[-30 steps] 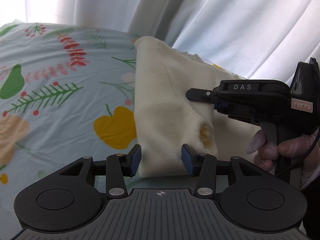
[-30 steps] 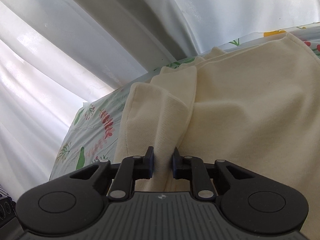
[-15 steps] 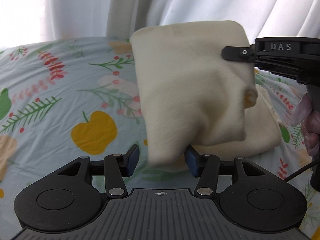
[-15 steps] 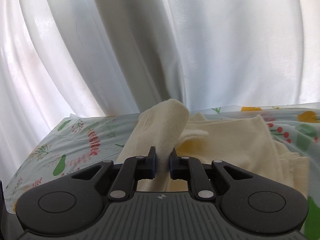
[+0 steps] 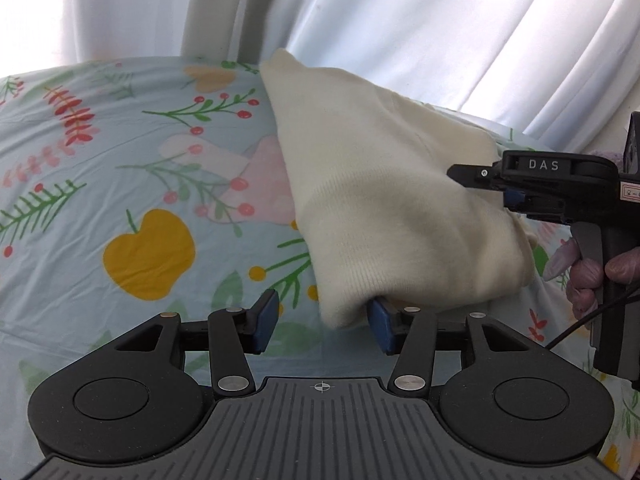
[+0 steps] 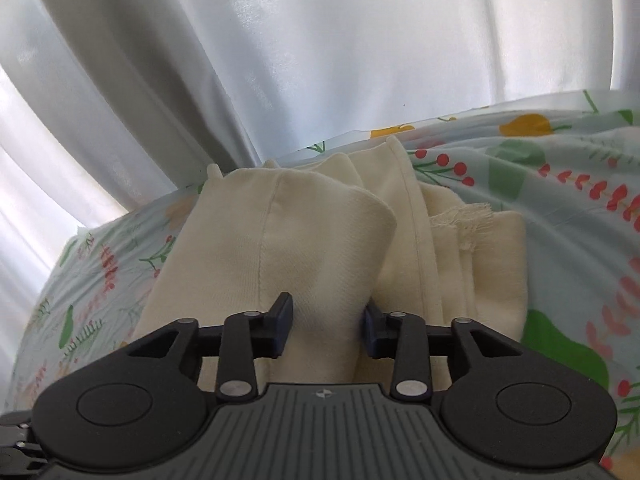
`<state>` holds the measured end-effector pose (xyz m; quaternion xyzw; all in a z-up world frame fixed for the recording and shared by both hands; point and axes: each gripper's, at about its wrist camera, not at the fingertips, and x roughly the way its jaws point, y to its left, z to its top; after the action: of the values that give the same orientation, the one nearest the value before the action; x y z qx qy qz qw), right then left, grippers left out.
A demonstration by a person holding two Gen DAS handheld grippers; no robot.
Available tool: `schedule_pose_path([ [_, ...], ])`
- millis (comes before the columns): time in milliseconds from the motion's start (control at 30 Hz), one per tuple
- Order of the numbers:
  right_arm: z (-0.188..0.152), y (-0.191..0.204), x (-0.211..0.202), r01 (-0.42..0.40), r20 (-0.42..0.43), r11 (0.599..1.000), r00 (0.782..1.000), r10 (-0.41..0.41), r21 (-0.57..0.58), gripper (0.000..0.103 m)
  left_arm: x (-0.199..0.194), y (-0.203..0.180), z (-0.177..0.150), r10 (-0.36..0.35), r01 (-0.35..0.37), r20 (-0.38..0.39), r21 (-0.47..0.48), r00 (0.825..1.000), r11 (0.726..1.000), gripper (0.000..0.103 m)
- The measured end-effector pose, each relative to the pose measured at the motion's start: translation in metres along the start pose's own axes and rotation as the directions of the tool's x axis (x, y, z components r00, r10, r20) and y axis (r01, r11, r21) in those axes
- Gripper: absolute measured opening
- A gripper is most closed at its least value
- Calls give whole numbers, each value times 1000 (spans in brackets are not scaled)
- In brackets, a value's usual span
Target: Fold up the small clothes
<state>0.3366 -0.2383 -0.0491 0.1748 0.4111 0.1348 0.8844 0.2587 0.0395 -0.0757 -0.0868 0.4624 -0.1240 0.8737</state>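
Cream knitted garment (image 5: 400, 208) on flowered light-blue sheet (image 5: 120, 160), my left gripper (image 5: 322, 326) wide open at its corner, my right gripper (image 6: 326, 320) loosely apart around a fold.

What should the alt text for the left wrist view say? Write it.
A folded cream garment lies on a floral sheet, its near corner drooping over one blue pad of the open left hand-held gripper. The right hand-held gripper reaches in from the right, tip at the cloth, with white curtains behind.

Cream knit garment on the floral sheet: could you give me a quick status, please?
Left gripper open, cloth corner between its jaws. Right gripper open around a fold. Cream knit garment partly folded on floral sheet. Nothing obstructing.
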Motion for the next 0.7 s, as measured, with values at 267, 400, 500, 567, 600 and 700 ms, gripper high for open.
schedule_pose_path([
  [267, -5, 19, 2, 32, 33, 997, 999, -29, -77, 13, 5, -8, -3, 68, -68, -5, 38, 998, 997, 58],
  [400, -7, 51, -22, 163, 189, 950, 975, -114, -268, 12, 3, -9, 0, 69, -68, -10, 24, 998, 997, 59],
  [500, -6, 64, -38, 248, 292, 913, 944, -153, -323, 12, -1, -11, 2, 32, -31, -15, 36, 999, 999, 62],
  [567, -4, 64, -40, 304, 328, 891, 925, -191, -337, 12, -4, -16, 0, 14, -13, -15, 71, 1000, 997, 62],
  [600, -4, 61, -40, 324, 332, 884, 919, -211, -337, 12, -6, -18, -1, 16, -14, -14, 87, 1000, 996, 62],
  [700, -4, 51, -35, 389, 338, 861, 899, -278, -328, 12, -11, -19, -4, 14, -12, -17, 112, 1000, 994, 62],
])
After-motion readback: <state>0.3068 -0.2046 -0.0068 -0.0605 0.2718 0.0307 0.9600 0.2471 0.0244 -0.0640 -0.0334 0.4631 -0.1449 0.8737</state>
